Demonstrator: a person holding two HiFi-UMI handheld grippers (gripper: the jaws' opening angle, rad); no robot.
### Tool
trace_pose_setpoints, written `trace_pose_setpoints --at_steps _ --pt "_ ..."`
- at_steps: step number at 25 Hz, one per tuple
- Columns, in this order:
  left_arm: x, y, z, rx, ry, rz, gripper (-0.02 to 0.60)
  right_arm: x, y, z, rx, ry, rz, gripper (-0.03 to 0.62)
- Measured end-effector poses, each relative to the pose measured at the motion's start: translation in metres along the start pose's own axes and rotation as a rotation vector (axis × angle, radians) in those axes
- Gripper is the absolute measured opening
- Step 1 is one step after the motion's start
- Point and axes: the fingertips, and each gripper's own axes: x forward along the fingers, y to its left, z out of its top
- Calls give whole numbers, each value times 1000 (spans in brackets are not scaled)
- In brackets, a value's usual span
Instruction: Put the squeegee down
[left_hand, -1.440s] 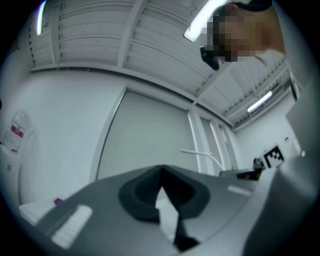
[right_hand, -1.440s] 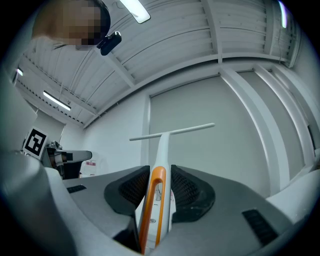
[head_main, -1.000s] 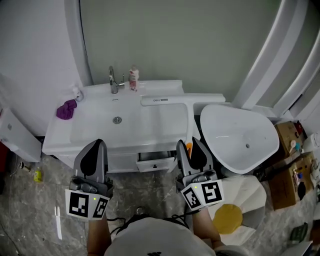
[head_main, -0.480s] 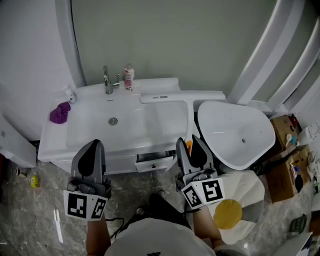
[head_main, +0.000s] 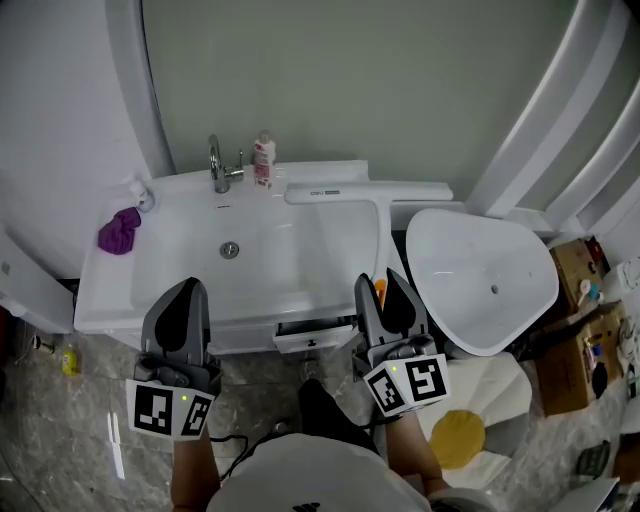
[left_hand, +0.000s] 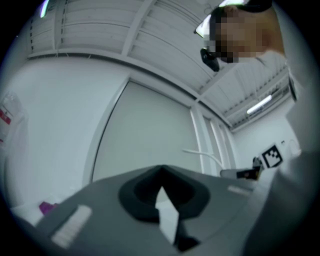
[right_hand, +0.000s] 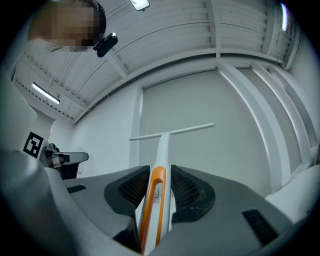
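Item: squeegee (right_hand: 161, 150), gripped by its orange handle in my right claw (head_main: 386, 300). Long axis runs straight ahead from the claw, blade crosswise above the sink's (head_main: 180, 285) far right edge. Left claw (head_main: 182, 312): closed, empty, at sink's front.

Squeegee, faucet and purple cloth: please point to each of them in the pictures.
squeegee (right_hand: 163, 150), right gripper view, white neck above the orange grip.
faucet (head_main: 214, 165), head view, upright spout.
purple cloth (head_main: 119, 230), head view, its middle.
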Motion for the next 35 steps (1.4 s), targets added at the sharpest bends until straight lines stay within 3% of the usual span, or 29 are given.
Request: trace_pose_setpoints --at_steps 18,35 --pt "131 34 -18 4 -24 35 7 118 -75 -7 10 6 24 132" --pt "199 30 -35 36 -34 107 8 184 -139 -29 64 34 84 132"
